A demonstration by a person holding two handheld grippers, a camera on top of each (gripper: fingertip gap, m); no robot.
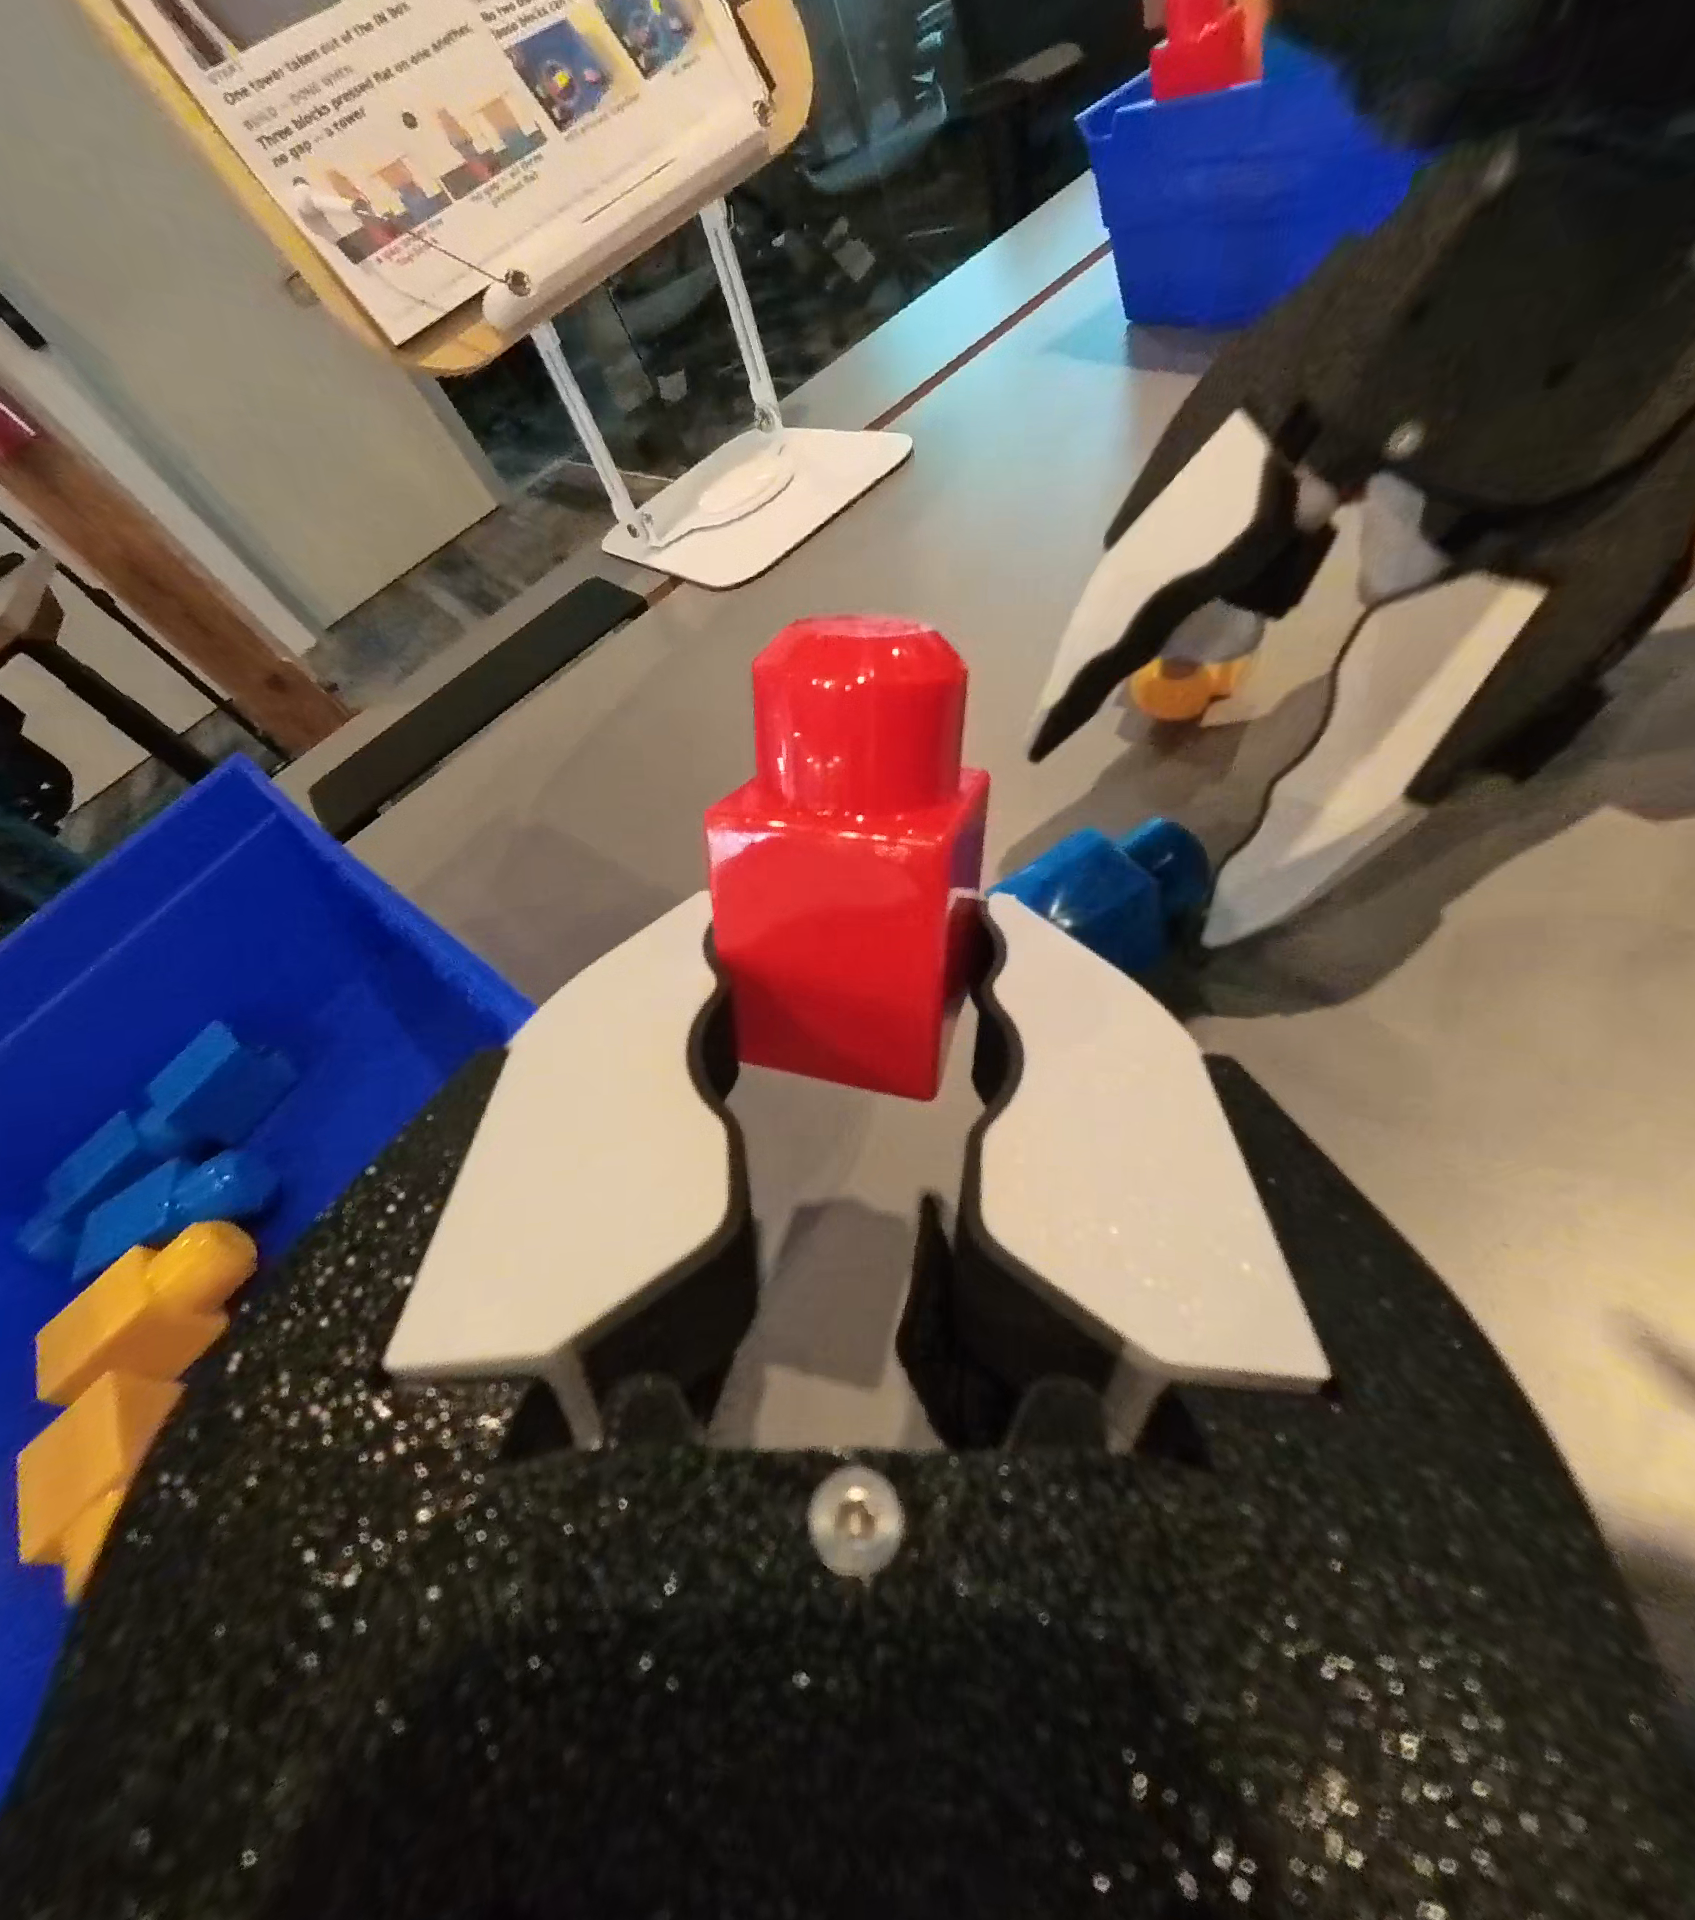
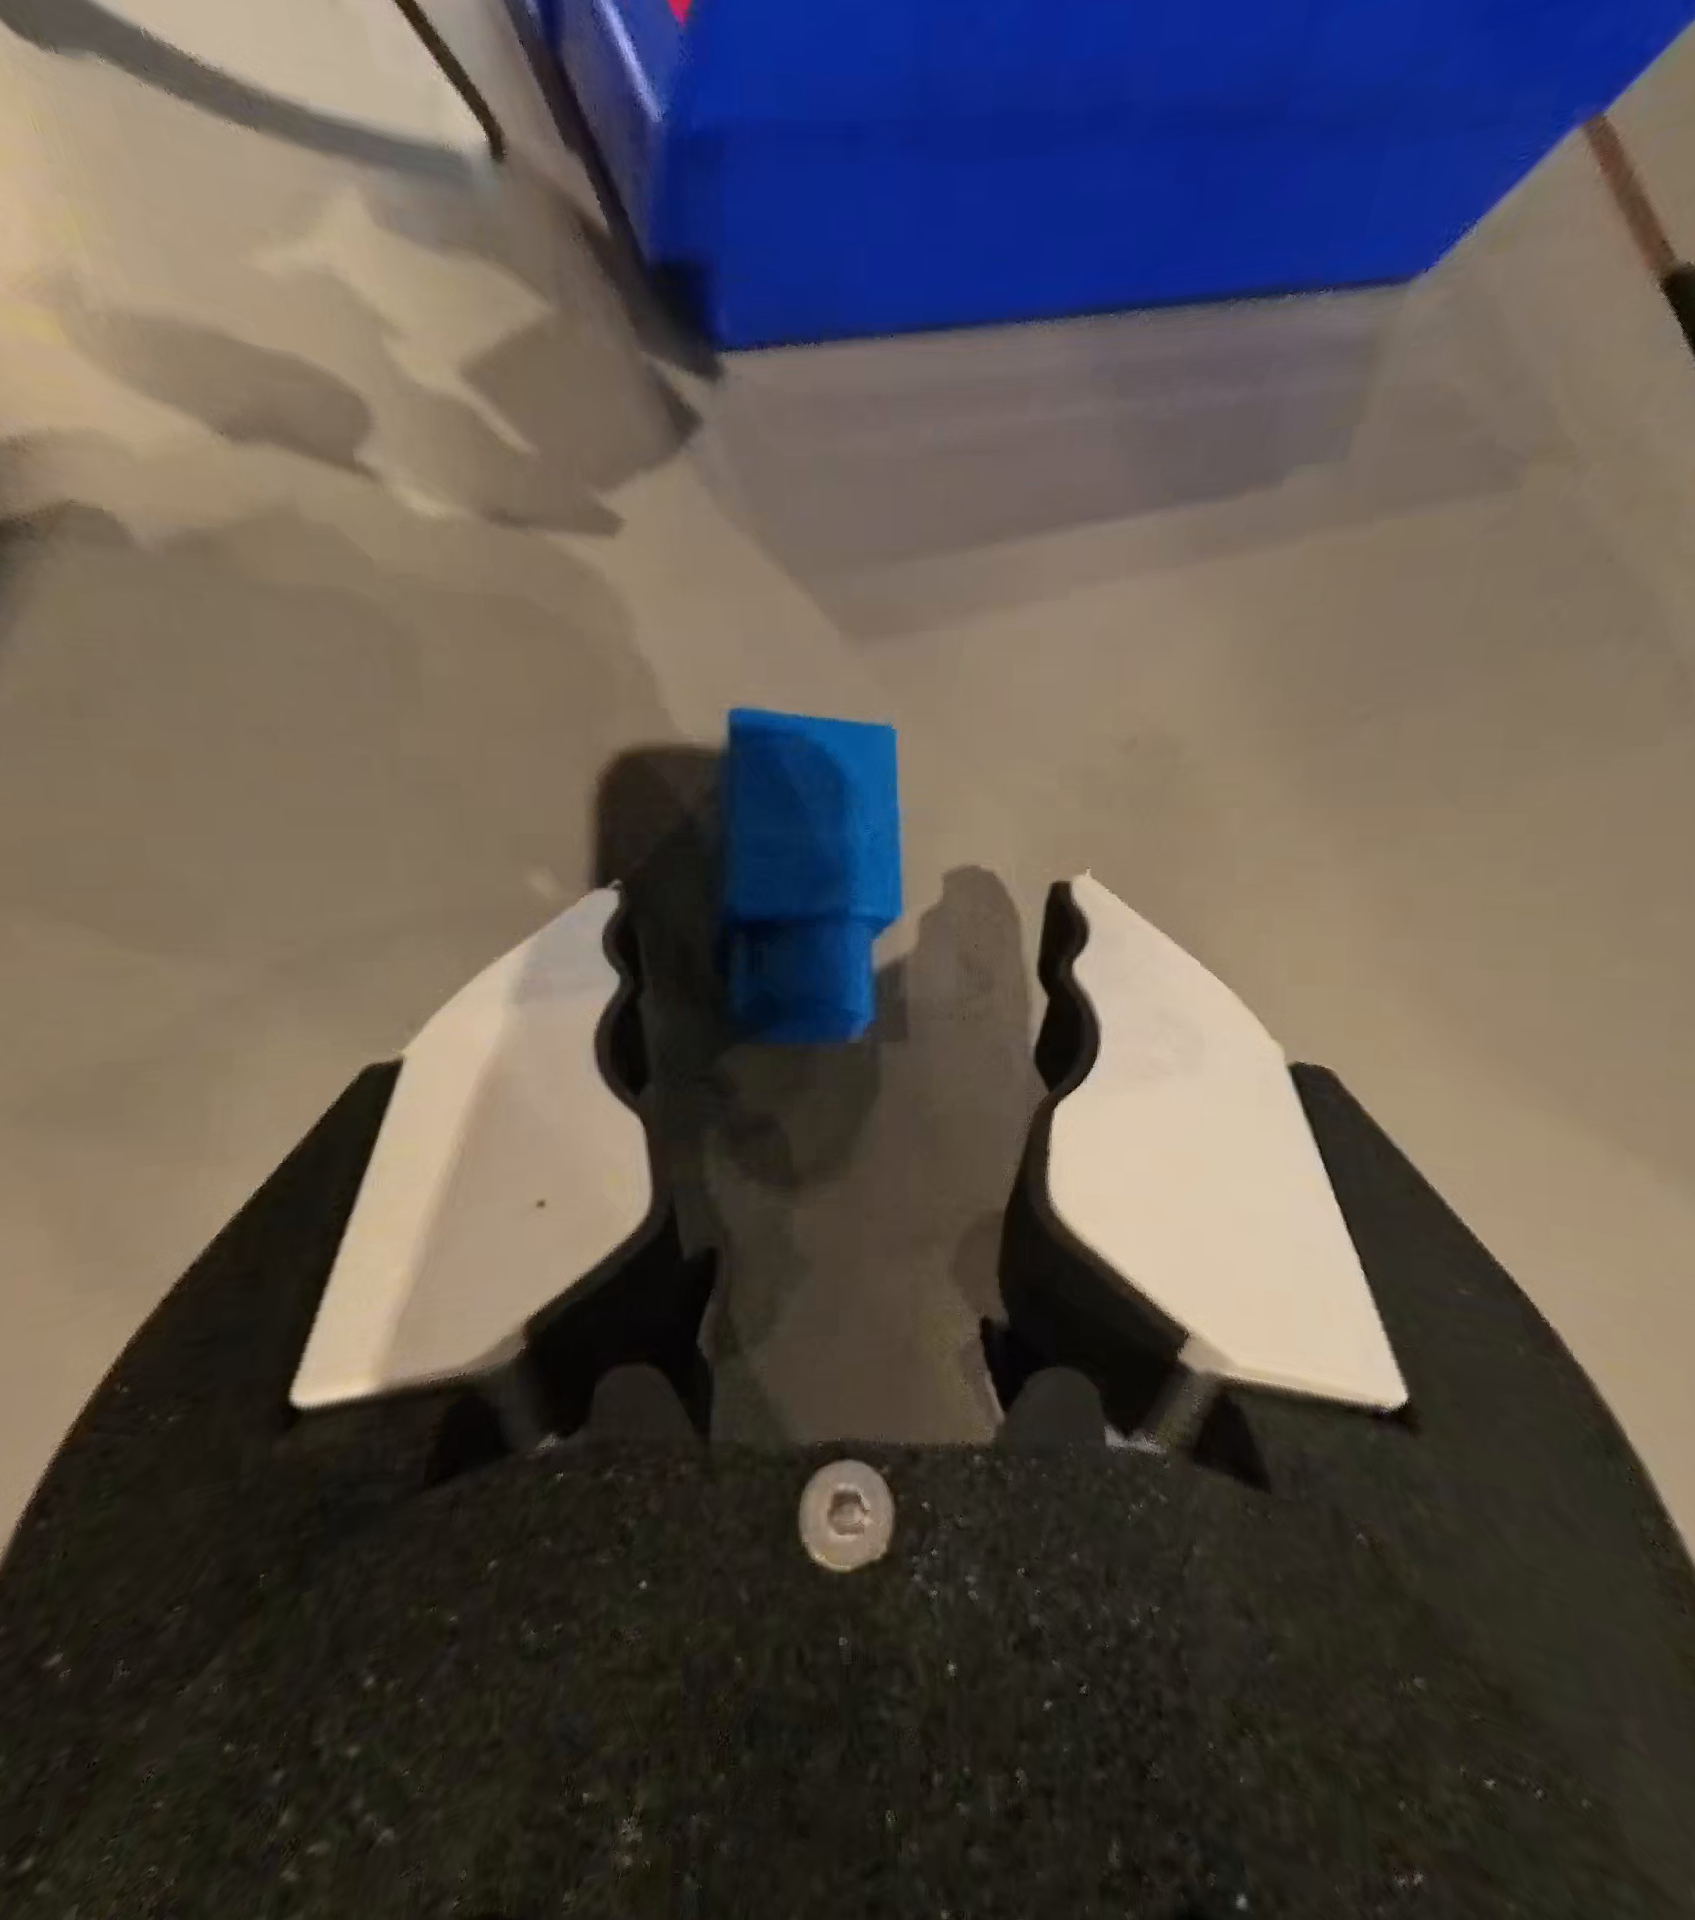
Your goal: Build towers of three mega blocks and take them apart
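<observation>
The left gripper point(image 1: 848, 971) pinches an upright glossy red plastic block point(image 1: 843, 894); the right gripper point(image 2: 848, 925), fingers spread, hovers over a blue plastic block point(image 2: 812, 883) lying on the grey table point(image 2: 1342, 727), likely the next grasp for stacking

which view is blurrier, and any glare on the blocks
Right wrist view is blurrier: the blue block and blue bin are smeared. Left wrist view is sharp on the red block, with glare on its stud; edges bend.
</observation>
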